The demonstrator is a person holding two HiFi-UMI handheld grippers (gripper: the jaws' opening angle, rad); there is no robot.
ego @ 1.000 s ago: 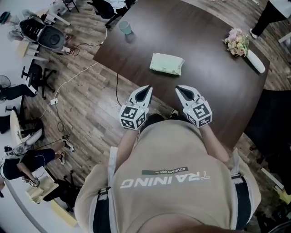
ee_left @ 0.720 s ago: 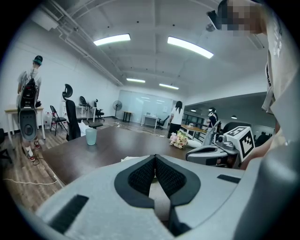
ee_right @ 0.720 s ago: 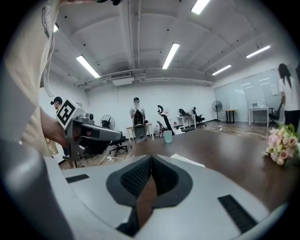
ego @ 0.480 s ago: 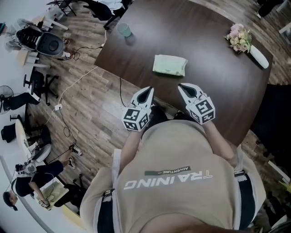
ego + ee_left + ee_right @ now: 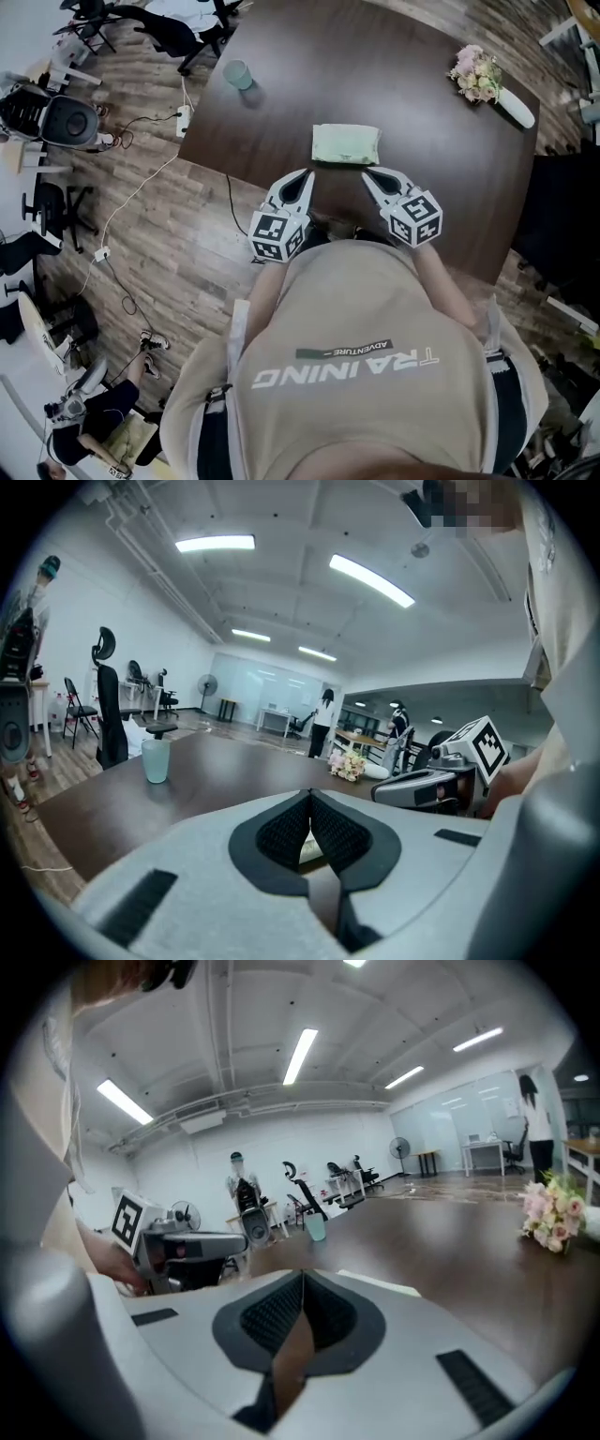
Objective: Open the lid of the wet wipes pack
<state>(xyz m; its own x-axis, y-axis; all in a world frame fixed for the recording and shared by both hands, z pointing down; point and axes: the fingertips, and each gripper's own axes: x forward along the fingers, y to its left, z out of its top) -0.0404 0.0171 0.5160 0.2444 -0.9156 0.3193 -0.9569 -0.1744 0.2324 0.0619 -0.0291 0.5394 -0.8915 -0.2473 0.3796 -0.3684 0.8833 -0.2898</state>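
place: open-plan office | signs: swivel chairs (image 5: 105, 710), ceiling strip lights (image 5: 370, 579), glass partition wall (image 5: 258, 679), standing fan (image 5: 204, 683) | also: long dark meeting counter (image 5: 375, 80) — wood-plank floor (image 5: 178, 253)

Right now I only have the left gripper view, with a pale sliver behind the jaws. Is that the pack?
Observer: Yes. Head view shows the pack lying flat on the table, just ahead of the left gripper and right gripper; neither seems to touch it.
Operator: Right jaws open?
Observer: No. Its own view shows them together, with nothing between.
Operator: Lid open?
Observer: The pack's top looks flat from the head view; the lid itself is too small to tell.
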